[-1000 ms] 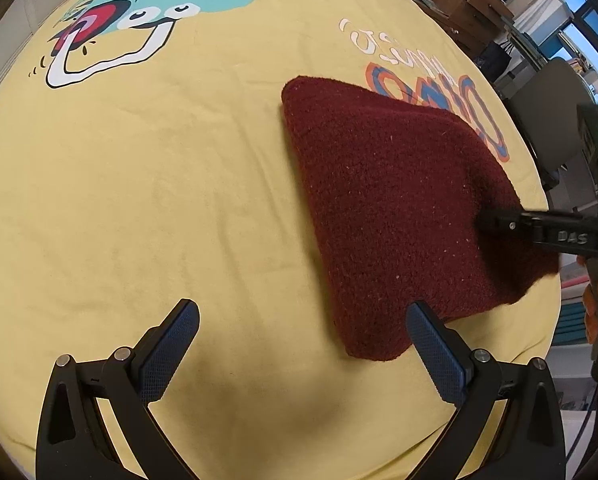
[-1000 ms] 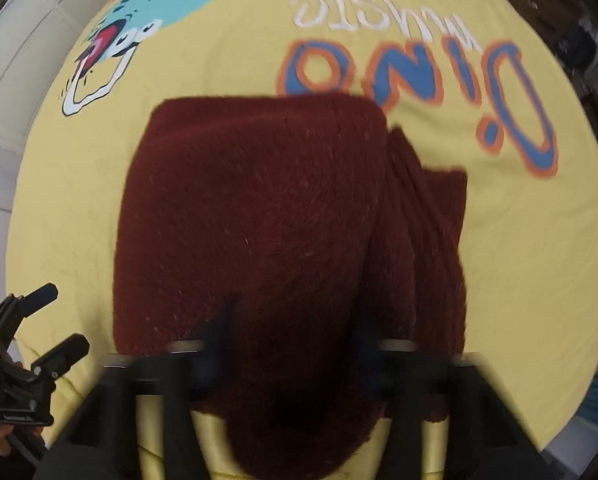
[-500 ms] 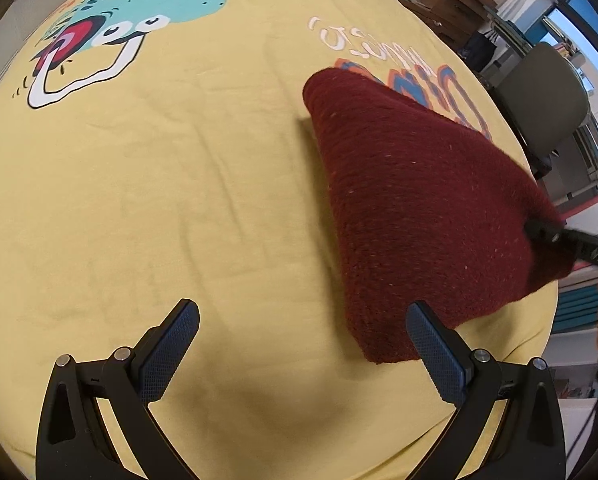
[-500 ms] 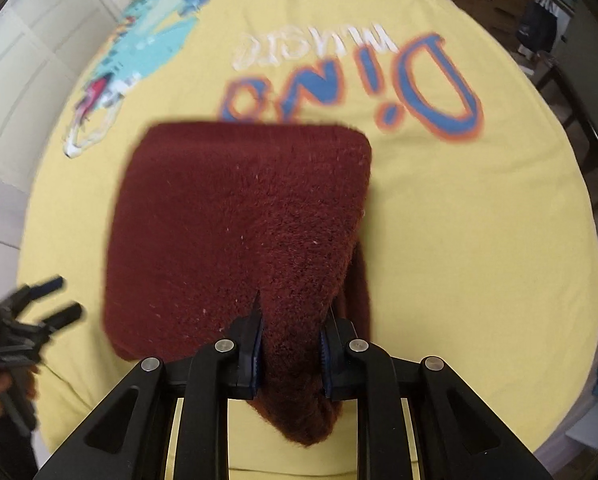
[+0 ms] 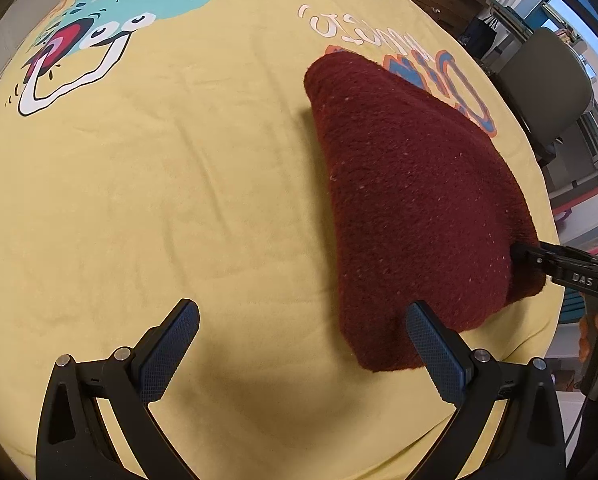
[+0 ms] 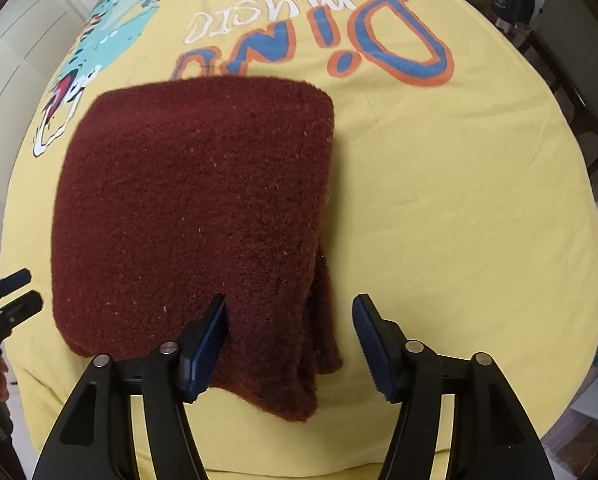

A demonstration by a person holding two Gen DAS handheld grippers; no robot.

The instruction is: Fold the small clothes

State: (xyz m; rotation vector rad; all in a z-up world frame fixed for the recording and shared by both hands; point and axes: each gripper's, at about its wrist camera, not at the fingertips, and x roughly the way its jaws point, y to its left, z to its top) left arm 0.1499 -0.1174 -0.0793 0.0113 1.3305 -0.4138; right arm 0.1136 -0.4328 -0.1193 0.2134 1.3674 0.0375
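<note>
1 maroon cloth (image 6: 195,208), folded, on 1 yellow sheet (image 6: 439,200)

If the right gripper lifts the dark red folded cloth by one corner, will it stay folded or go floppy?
The dark red cloth would probably droop and unfold: its fuzzy layers already sag loosely at the near edge. It looks light and unlikely to slip from the textured pads.

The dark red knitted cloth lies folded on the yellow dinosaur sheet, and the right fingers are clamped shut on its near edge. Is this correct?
Not quite. The right wrist view shows the right gripper open, its fingers having just parted and no longer clamping the dark red knitted cloth. It does lie folded on the yellow dinosaur sheet.
</note>
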